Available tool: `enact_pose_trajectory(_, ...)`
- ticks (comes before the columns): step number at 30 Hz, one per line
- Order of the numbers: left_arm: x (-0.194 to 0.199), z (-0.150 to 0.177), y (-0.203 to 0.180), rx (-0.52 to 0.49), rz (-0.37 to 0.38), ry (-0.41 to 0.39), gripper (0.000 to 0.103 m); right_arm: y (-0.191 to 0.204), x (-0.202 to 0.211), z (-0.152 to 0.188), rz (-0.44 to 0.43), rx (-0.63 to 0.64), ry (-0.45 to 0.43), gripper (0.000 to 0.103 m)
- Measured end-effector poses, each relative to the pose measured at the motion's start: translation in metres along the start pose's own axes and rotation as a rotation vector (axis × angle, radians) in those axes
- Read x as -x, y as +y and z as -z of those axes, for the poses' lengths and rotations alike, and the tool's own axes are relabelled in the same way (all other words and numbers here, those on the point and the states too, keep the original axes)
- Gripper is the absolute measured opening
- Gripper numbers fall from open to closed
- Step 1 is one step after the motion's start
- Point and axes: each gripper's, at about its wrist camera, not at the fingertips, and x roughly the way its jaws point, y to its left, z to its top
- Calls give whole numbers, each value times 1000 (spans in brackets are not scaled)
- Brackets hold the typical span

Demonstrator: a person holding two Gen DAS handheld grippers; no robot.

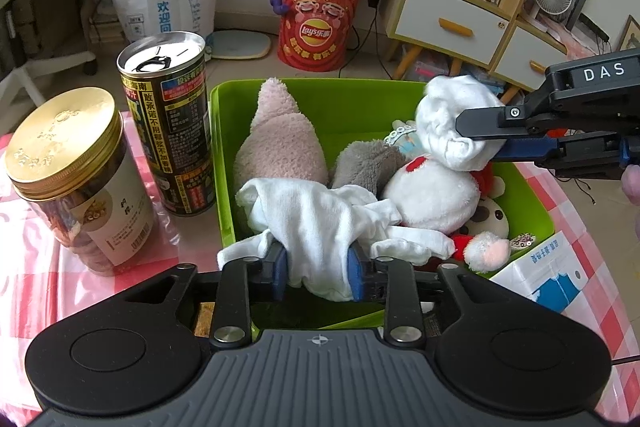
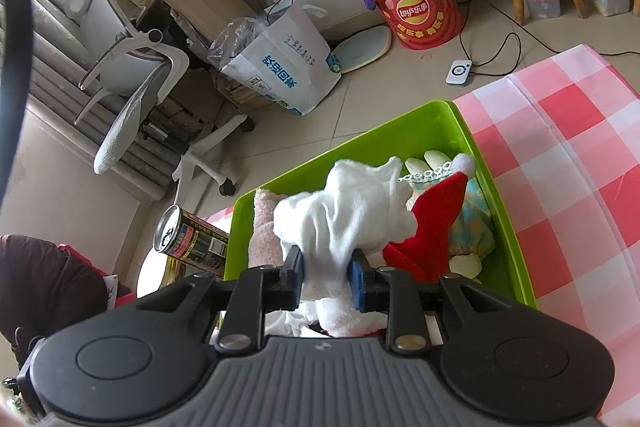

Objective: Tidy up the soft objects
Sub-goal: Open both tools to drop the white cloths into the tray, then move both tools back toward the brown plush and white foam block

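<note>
Two tongs over green bin [image 1: 224, 163], left tongs [image 1: 320, 277] clamping white cloth [image 1: 320, 223], right tongs [image 2: 326, 279] clamping white sock [image 2: 340, 215]

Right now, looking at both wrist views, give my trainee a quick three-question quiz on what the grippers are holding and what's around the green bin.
1. True or false: the left gripper is shut on a white cloth over the green bin.
2. What does the right gripper hold? A) pink plush B) white sock C) gold-lidded jar
3. Fill in: the black can stands between the bin and the ______.

Key: 1 true; 2 B, the white sock; 3 gold-lidded jar.
</note>
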Motion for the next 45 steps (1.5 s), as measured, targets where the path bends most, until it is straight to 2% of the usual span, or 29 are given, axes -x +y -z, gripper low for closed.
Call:
enact_pose_trajectory(1, 1, 0, -1, -5, 2, -4, 40, 0, 1, 0, -3, -1, 1, 14)
enact_pose_trajectory(3, 5, 2, -3, -11, 13, -13, 52, -2, 4, 0, -8, -13, -1, 32)
enact_pose_trajectory(5, 9, 3, -5, -14, 18, -24, 66, -3, 10, 1, -11, -19, -14, 42)
enact_pose_trajectory(6, 12, 4, -6, -14, 22, -31, 68, -3, 13, 2, -10, -22, -19, 46)
enact_pose_trajectory(10, 25, 8, -10, -11, 41, -56, 80, -1, 29, 4, -3, 2, -32, 51)
enact_pose_trajectory(13, 39, 11, -13, -13, 46, -62, 82, 1, 46, 8, 26, 17, -50, 52)
enact_pose_trajectory(17, 62, 16, -14, -2, 58, -92, 91, 3, 70, 17, 18, 13, -79, 55)
enact_pose_trajectory(21, 84, 25, -16, 19, 61, -109, 95, 6, 94, 30, 31, 17, -110, 58)
enact_pose_trajectory(24, 97, 32, -18, 66, 60, -115, 97, 11, 110, 47, 73, 49, -144, 62)
enact_pose_trajectory(29, 119, 47, -26, 36, 41, -129, 98, 20, 132, 74, 141, 136, -165, 64)
enact_pose_trajectory(33, 131, 61, -28, 22, 19, -111, 98, 21, 146, 97, 147, 129, -181, 69)
enact_pose_trajectory(41, 146, 91, -16, 58, -31, -111, 98, 17, 158, 134, 166, 119, -208, 71)
enact_pose_trajectory(43, 149, 96, -12, 64, -66, -119, 98, 13, 159, 141, 171, 117, -218, 71)
enact_pose_trajectory(45, 150, 100, -6, 64, -134, -126, 98, 9, 157, 146, 186, 114, -211, 72)
